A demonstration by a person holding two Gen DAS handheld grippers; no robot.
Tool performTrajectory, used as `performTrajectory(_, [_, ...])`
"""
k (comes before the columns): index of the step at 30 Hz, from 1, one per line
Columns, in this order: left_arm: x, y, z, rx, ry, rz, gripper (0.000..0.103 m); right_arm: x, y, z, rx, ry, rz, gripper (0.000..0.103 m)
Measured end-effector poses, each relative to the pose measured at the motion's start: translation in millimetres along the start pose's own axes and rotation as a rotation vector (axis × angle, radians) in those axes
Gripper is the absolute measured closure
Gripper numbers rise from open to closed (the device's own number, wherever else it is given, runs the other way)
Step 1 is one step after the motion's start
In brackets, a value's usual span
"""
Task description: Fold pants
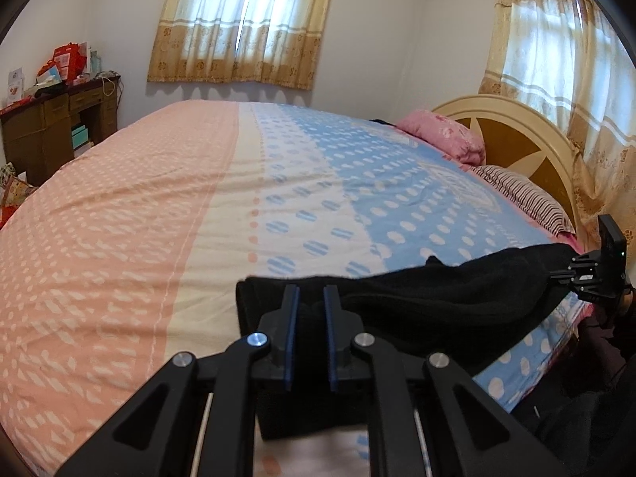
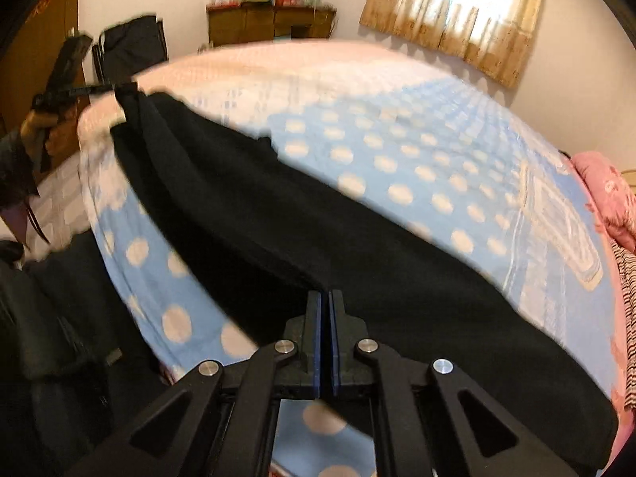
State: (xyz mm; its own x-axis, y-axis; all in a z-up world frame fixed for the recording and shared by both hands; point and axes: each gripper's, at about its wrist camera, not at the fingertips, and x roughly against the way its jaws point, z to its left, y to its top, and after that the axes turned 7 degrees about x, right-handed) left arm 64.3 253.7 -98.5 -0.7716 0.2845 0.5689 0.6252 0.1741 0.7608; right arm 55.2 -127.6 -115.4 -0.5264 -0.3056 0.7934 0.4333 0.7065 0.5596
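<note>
Stretching between both grippers, black pants [image 2: 278,214] run lengthwise along near edge of bed [image 1: 159,198]; left gripper [image 1: 311,298] and right gripper [image 2: 326,302] fingers each clamped on one end.

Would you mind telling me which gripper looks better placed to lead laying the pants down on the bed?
Probably the left gripper: it holds the pants over the middle of the bed, while the right gripper grips them near the edge.
</note>
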Motion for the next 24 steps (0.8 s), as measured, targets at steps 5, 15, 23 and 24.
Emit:
performTrajectory(5, [-15,-22,7,-0.010,0.055,0.065,0.090,-35,-23,20,0.057,0.004,0.095,0.097])
performTrajectory(15, [11,-34,28,-0.002,0.091,0.061,0.076,-5,-20,14,0.054,0.093,0.039,0.088])
performTrajectory(23, [27,-31,61,0.138,0.140,0.005,0.079,7,4,8,0.044,0.134,-0.051,0.076])
performTrajectory(24, [26,-30,58,0.134,0.141,-0.006,0.079,5,9,8,0.041,0.129,-0.056,0.076])
